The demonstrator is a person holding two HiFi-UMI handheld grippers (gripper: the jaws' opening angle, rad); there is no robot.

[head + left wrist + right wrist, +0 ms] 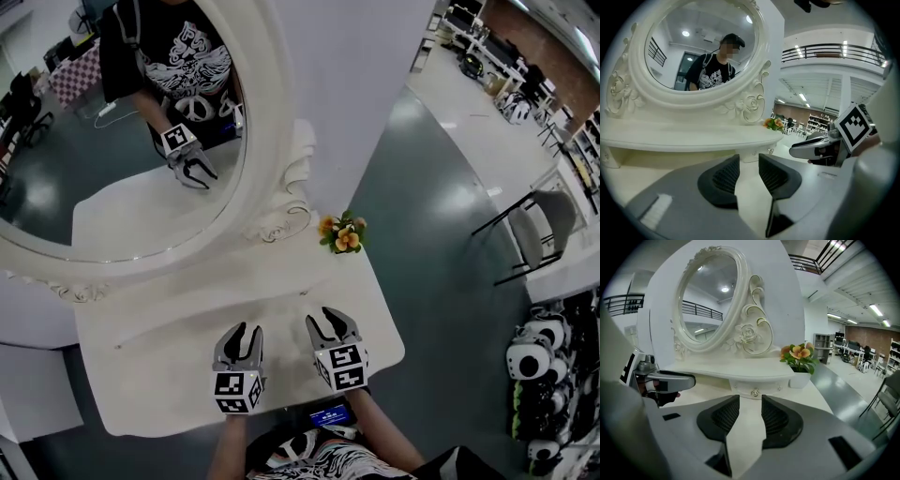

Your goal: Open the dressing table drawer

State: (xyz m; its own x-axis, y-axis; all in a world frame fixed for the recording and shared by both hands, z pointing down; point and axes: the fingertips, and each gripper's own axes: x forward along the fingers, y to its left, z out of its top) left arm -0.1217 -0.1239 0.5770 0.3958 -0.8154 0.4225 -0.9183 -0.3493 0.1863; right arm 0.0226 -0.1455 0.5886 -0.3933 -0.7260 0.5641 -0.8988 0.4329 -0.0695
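The white dressing table (169, 375) carries an oval mirror (112, 178) on a raised shelf. A small drawer (754, 386) with a metal knob (754, 393) sits under that shelf, and its front looks flush. In the left gripper view the same knob (769, 151) lies ahead and a little right. My left gripper (248, 330) and right gripper (322, 317) hover side by side over the tabletop near its front edge, both pointing at the shelf. The left gripper (749, 161) is open with nothing between its jaws. The right gripper (750, 401) is open and empty too, in line with the knob but short of it.
A small pot of orange and yellow flowers (343, 234) stands at the right end of the shelf, close to the drawer. The mirror reflects the person and one gripper. A grey chair (544, 225) and a pile of round items (539, 366) are on the floor to the right.
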